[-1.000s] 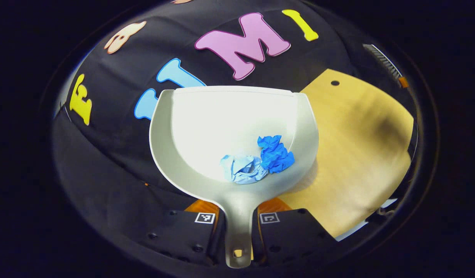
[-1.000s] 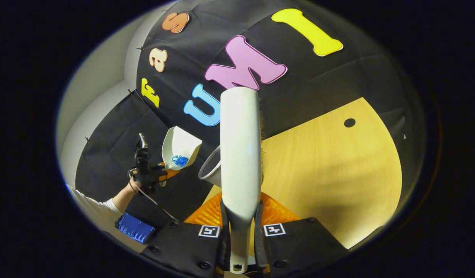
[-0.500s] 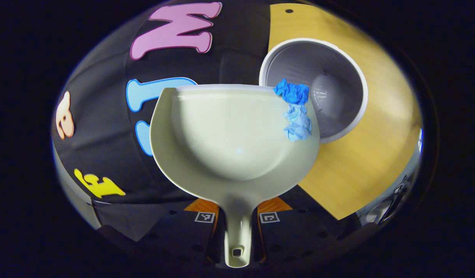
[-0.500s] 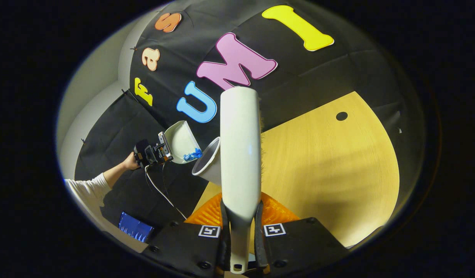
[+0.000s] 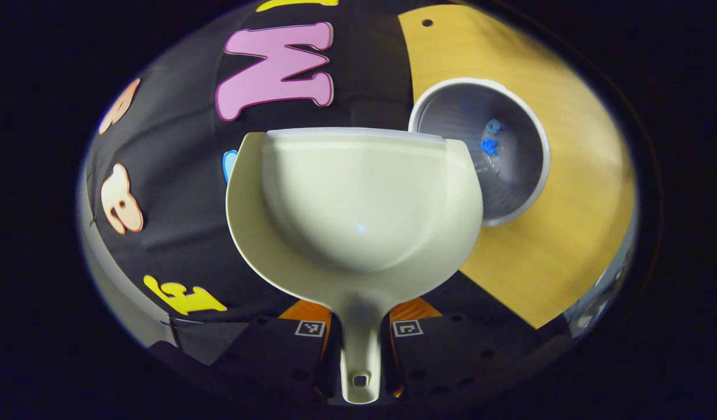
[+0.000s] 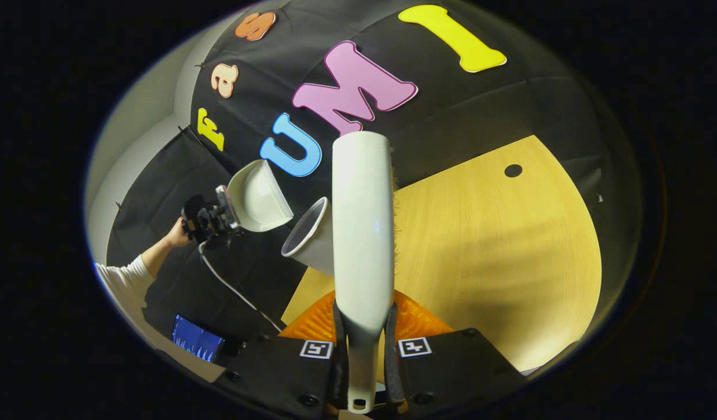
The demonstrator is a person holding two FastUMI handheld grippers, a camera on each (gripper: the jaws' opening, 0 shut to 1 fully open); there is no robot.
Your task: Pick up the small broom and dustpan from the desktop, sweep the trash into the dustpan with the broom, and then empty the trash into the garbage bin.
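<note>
trash (image 5: 490,136) in bin (image 5: 533,169), dustpan (image 5: 358,204) beside

Ahead and to the right of the tool stretched a pale wooden tabletop (image 6: 498,245) with a small dark hole (image 6: 513,170) near its far edge, while low to its left a lit blue screen (image 6: 196,345) glowed beside a white sleeve (image 6: 120,279).

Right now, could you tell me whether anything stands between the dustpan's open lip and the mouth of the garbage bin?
Nothing visible does: the dustpan is tipped beside the garbage bin, whose mouth is uncovered, with blue scraps already inside it.
</note>
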